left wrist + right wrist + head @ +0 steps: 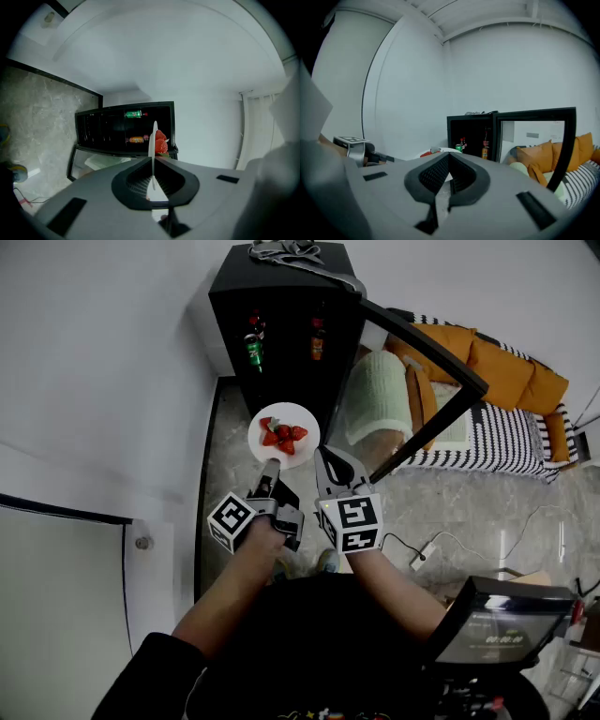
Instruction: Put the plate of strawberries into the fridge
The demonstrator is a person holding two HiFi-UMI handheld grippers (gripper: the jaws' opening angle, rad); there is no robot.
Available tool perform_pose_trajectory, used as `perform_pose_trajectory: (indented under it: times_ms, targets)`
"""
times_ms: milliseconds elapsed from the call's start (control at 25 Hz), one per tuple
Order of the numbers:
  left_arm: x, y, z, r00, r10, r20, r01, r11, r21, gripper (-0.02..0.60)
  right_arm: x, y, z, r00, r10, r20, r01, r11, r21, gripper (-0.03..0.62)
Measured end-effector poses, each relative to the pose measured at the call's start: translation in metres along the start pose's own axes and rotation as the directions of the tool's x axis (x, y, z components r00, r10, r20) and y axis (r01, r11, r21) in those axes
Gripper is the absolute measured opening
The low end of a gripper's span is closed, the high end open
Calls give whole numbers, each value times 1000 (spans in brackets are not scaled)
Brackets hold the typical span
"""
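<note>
Two grippers face the open fridge (281,315): the left gripper (270,470) pinches the rim of the plate (305,448), strawberries (283,436) aboard, just outside it; the right gripper (330,470) is closed on nothing. Advancing calls for a level plate.

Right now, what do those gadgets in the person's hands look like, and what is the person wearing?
The left gripper and right gripper are grey two-jaw tools with black ribbed pads inside. Each carries a white cube printed with black square markers. The person wears a black top with its sleeve pushed up.
</note>
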State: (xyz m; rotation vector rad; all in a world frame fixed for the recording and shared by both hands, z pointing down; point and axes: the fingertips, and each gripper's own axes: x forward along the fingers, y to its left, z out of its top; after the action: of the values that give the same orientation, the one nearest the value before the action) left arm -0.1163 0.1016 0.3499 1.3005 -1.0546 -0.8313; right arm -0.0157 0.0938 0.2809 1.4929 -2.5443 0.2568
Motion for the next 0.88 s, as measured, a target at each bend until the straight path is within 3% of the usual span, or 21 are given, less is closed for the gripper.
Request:
perform_pose_trajectory:
  times_ms: [880]
  targets:
    - [21,12,-50,996,23,89,-22,1000,-11,18,-13,-52,-19,997,74,4,-74,997,-6,6]
